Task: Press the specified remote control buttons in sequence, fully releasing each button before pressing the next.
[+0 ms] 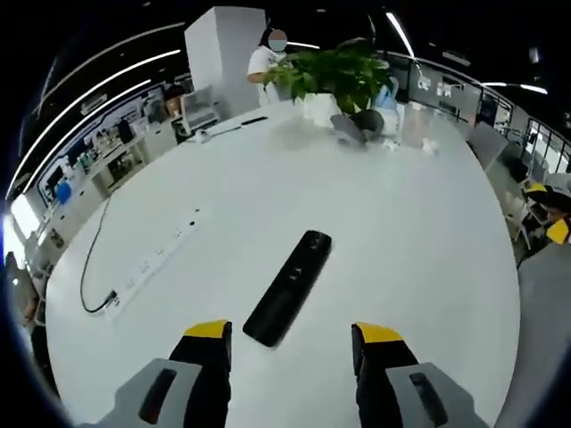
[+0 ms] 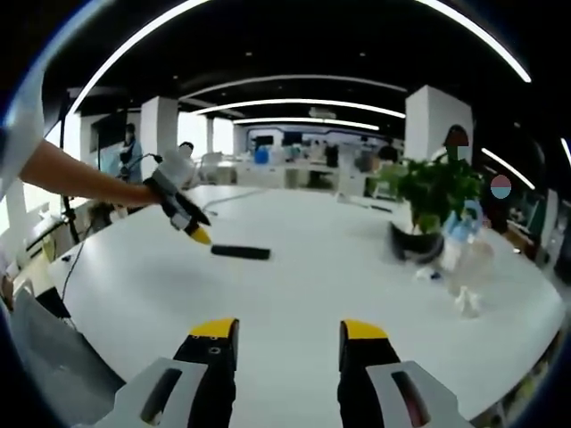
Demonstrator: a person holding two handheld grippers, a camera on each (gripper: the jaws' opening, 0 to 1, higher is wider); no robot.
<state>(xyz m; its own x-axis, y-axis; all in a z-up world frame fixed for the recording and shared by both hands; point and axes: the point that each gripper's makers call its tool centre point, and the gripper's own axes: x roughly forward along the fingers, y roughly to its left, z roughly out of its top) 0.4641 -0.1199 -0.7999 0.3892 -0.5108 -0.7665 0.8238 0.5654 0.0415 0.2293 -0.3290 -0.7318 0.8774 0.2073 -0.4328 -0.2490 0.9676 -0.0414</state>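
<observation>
At 12 o'clock from your left gripper (image 1: 290, 343), just ahead of its tips, the black remote control (image 1: 290, 287) lies flat on the white worktop (image 1: 401, 232), its long axis running from near end at 6 o'clock up toward 1 o'clock in the left gripper view. Your left gripper is released, jaws spread wide with nothing between them, and it hovers close to the remote's near end without touching it. In the right gripper view you see that same left gripper (image 2: 198, 234) slanting down beside the remote control (image 2: 240, 252). Your right gripper (image 2: 290, 343) is also released and empty, and it hangs well apart from the remote.

To press well, you probably want 1 yellow jaw tip over the target button, not both. The buttons are too small to read here, so confirm the key before you descend. Come straight down, press briefly, then lift fully clear. A sideways push would likely slide the remote. Keep your right gripper back so the remote and the potted plant (image 2: 434, 201) remain visible.
</observation>
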